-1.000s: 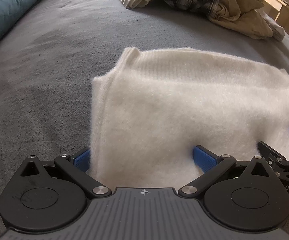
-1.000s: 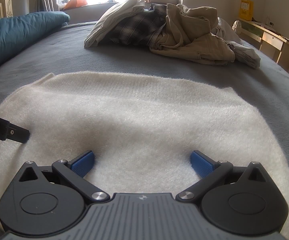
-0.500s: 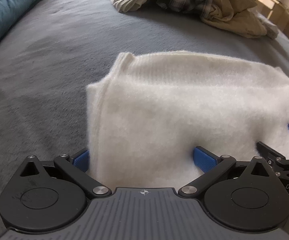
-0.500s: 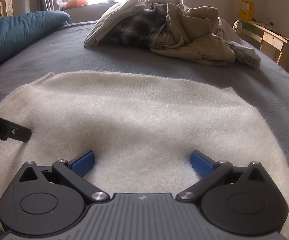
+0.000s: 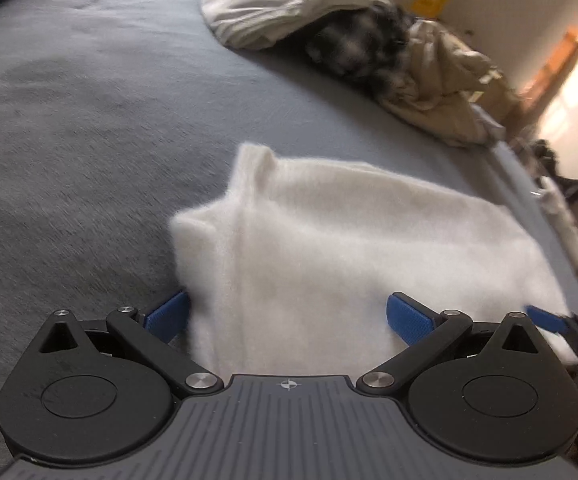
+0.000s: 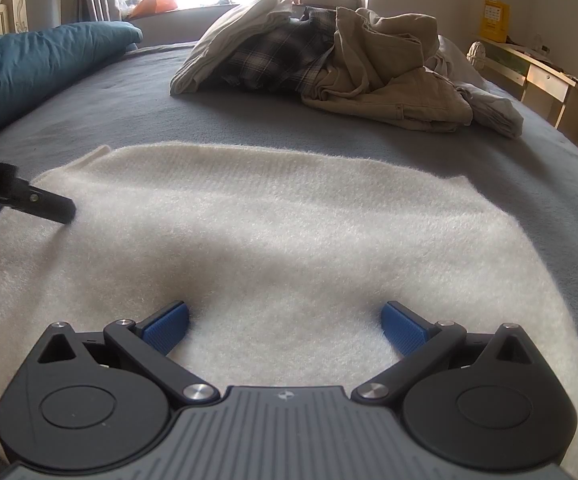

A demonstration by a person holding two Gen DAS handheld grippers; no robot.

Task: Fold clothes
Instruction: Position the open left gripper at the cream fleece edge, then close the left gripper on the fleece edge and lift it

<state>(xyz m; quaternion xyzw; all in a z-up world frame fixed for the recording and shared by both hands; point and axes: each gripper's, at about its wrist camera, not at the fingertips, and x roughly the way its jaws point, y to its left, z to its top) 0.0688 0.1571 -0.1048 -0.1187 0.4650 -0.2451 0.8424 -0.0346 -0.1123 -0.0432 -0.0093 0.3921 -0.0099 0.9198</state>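
On the grey bed blanket [image 5: 89,128], left wrist view: the fluffy white knit sweater [image 5: 349,248] lies folded near the bed's front edge, and the left gripper [image 5: 287,316] sits spread wide, blue pads either side of the sweater's near left corner, gripping nothing. Versus half a second ago this view has swung and tilted, heavy blur, the sweater's left edge looks bunched and lifted into a peak, and the crumpled pile of beige and plaid clothes [image 5: 389,48] at the far side of the blanket has slid toward the right; so the left tool is moving, likely repositioning on that corner for the next fold, a judgement only. A blue tip of the other tool shows at the sweater's right edge. Right wrist view: right gripper [image 6: 285,326] also wide apart, empty, pads resting over the sweater [image 6: 289,232] near its front hem, framing almost unchanged from earlier. The left tool's black finger [image 6: 45,202] now reaches further in over the sweater's left side than before. Teal pillow [image 6: 29,64] at the blanket's far left, unfolded pile [image 6: 329,60] behind the sweater, untouched.
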